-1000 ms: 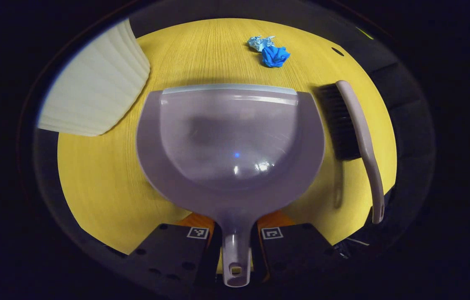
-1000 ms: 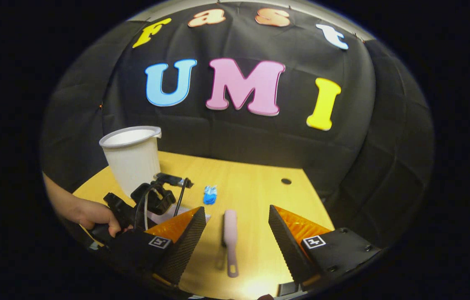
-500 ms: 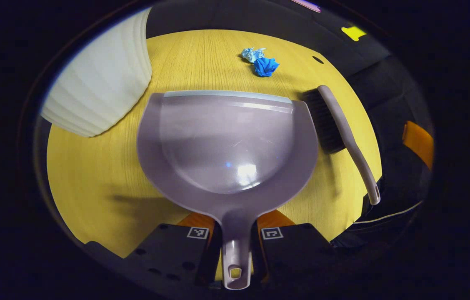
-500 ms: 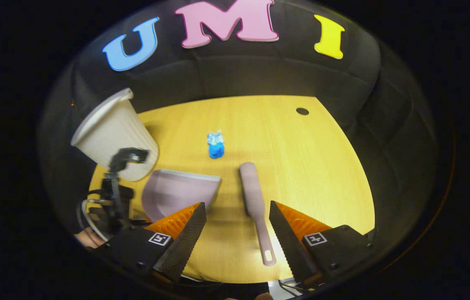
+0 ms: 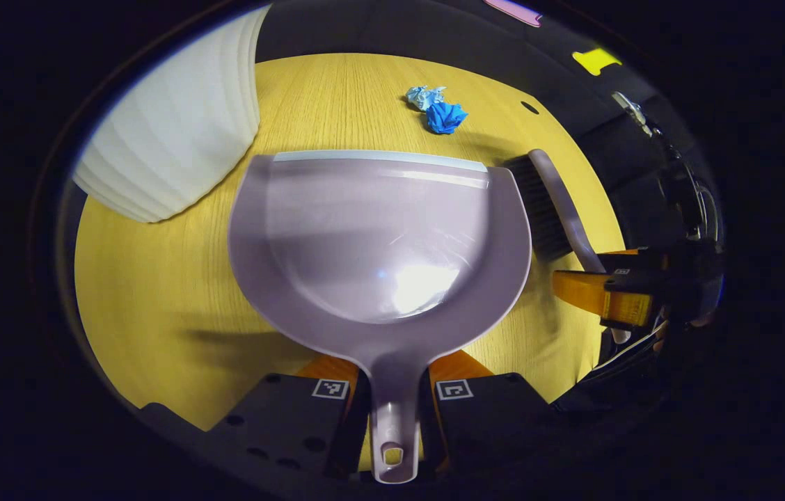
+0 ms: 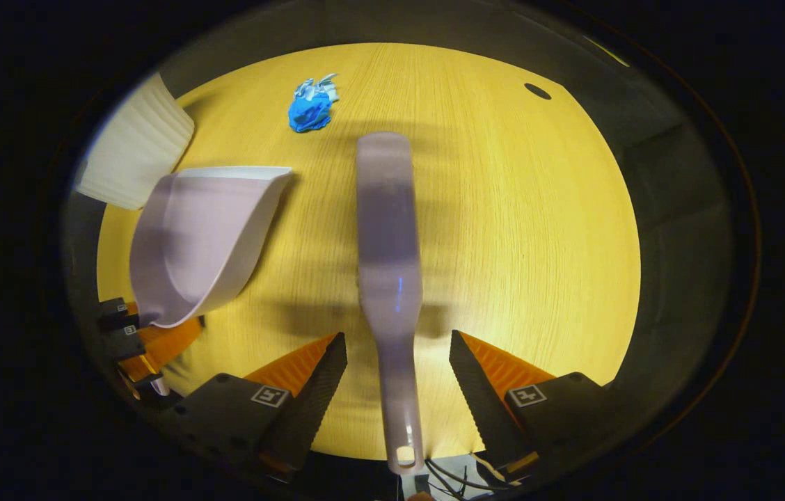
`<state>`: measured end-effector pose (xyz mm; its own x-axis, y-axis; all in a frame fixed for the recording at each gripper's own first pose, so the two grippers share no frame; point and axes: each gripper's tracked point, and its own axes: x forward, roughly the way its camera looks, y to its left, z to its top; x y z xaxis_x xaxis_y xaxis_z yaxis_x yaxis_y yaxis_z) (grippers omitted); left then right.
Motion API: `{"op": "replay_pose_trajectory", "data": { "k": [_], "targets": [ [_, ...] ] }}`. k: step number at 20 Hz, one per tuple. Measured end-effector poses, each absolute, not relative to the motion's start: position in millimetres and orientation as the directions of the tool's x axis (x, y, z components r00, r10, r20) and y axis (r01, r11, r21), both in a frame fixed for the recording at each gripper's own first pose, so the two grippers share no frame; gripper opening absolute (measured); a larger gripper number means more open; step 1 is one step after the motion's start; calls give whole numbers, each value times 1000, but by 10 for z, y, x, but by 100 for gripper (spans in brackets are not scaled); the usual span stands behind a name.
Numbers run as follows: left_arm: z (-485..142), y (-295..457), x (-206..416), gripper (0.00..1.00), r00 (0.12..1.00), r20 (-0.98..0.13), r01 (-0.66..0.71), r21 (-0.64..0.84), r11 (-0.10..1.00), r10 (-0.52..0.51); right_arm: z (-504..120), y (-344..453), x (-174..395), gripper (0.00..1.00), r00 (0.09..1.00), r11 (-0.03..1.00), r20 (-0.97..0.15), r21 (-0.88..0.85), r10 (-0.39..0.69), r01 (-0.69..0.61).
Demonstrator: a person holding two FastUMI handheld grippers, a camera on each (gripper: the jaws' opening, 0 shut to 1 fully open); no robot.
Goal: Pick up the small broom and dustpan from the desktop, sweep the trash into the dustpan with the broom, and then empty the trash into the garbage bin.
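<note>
Risk of broom [image 6: 389, 278] handle slipping from spread right claw [image 6: 398, 362] closing off-centre; left claw [image 5: 392, 393] clenched on dustpan [image 5: 378, 236].

Both views are lit from above, leaving the yellow wood-grain desk [image 5: 156, 292] bright at the centre and dim toward the rim, where the surroundings fall nearly black. A white glare patch sits on the glossy lilac plastic dustpan [image 5: 378, 243], low in its bowl, in the left gripper view. In the right gripper view the lilac plastic broom [image 6: 389, 264] looks slightly soft, and a broad soft shadow lies across the desk in the lower middle. Fisheye distortion bends the desk's edges and stretches the ribbed white plastic bin [image 5: 170, 139] at the upper left.
</note>
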<state>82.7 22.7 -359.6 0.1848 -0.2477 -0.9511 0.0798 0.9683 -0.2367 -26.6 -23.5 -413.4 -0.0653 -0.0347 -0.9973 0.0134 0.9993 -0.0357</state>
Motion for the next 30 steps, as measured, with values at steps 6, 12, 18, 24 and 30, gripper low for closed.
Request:
{"op": "replay_pose_trajectory", "data": {
  "k": [6,12,18,24,30],
  "targets": [
    [-3594,221,828,29,175,-958,67,-219,973,-228,-4240,-175,-248,54,-115,999,-993,27,31,40],
    [-3597,220,834,29,155,-964,79,-205,976,-215,-4260,-146,-229,29,-139,996,-987,76,80,37],
    [-3599,477,801,29,104,-981,179,-146,973,-166,-4169,-329,191,25,-110,995,-992,64,55,-78],
    [-3567,726,901,29,63,-988,311,-114,944,-140,-4237,-466,1063,25,-36,982,-999,0,-7,-191],
    [-3533,792,1206,29,27,-991,413,-105,905,-127,-4544,-518,1742,25,-17,930,-996,-75,-87,-361]
  ]
}}
